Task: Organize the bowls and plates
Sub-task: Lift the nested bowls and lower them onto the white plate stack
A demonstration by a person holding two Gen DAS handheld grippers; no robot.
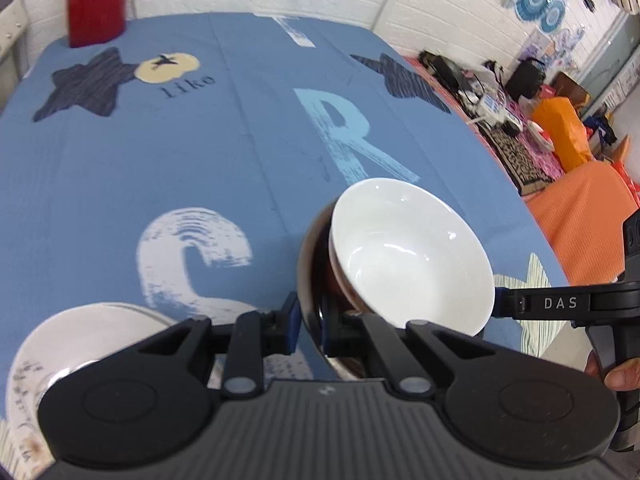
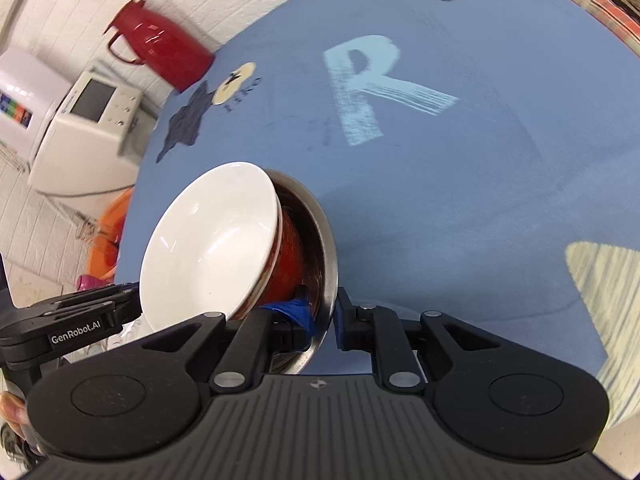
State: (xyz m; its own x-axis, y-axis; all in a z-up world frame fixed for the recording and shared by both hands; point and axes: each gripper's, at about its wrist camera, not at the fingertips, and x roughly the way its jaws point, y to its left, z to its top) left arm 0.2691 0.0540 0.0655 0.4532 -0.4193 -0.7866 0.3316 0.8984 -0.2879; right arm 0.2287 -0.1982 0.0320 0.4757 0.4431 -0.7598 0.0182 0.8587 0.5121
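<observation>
Left wrist view — white bowl (image 1: 412, 256) glossy, nested in steel bowl (image 1: 314, 280), tilted

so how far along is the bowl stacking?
Done: a white bowl with a red outside sits nested in the steel bowl. In hand: both tools clamp the steel bowl's rim from opposite sides, left tool and right tool, with the stack tilted above the blue tablecloth. Left: the patterned plate by the left tool remains separate, and the stack isn't set down yet.

tablecloth (image 1: 260, 128): "like", R, C | right tool (image 1: 560, 303): DAS | left tool (image 2: 76, 338): GenRobot.AI
</observation>
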